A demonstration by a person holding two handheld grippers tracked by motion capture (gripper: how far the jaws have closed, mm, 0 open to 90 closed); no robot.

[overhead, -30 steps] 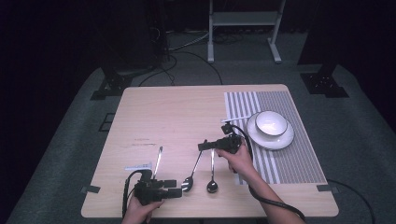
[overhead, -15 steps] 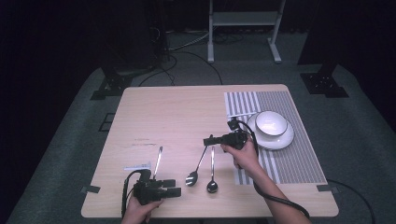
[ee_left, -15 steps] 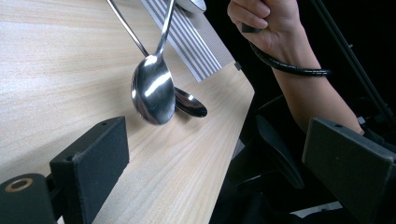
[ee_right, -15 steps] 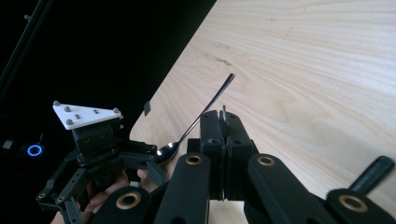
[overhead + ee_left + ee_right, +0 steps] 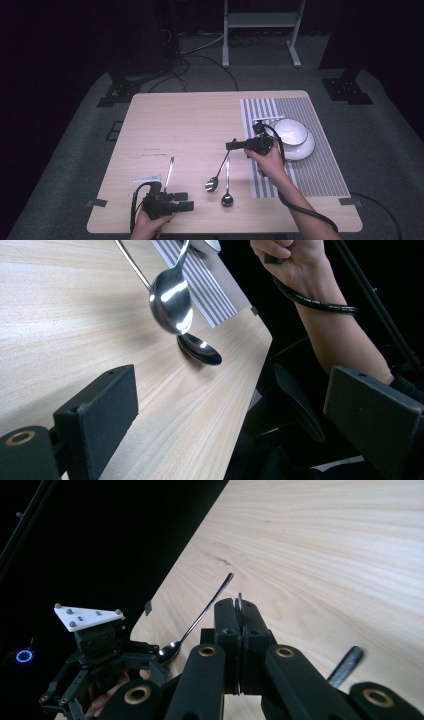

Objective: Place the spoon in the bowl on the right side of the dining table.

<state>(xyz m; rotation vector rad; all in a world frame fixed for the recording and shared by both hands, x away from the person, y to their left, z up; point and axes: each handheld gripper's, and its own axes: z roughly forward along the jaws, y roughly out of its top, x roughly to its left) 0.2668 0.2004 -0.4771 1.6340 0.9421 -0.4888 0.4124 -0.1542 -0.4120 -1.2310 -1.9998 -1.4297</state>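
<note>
My right gripper (image 5: 231, 146) is shut on the handle tip of a steel spoon (image 5: 218, 172), which hangs slanted with its bowl just above the table. In the right gripper view the jaws (image 5: 239, 605) pinch that thin handle. The left gripper view shows the raised spoon (image 5: 172, 299) above a second spoon (image 5: 200, 349) lying flat. That second spoon (image 5: 227, 192) lies near the front edge. A third spoon (image 5: 169, 169) lies to the left, just beyond my left gripper (image 5: 189, 201). The left gripper (image 5: 240, 405) rests at the front edge, open, with nothing between its jaws.
A white bowl (image 5: 291, 131) sits on a white plate (image 5: 307, 146) on a grey striped placemat (image 5: 320, 170) at the table's right. A strip of tape (image 5: 147, 178) lies near the third spoon. The wooden table (image 5: 185, 125) is bare at the back left.
My right gripper has risen slightly and lifted the spoon, whose bowl has swung up and to the right. The left gripper has stayed in place.
</note>
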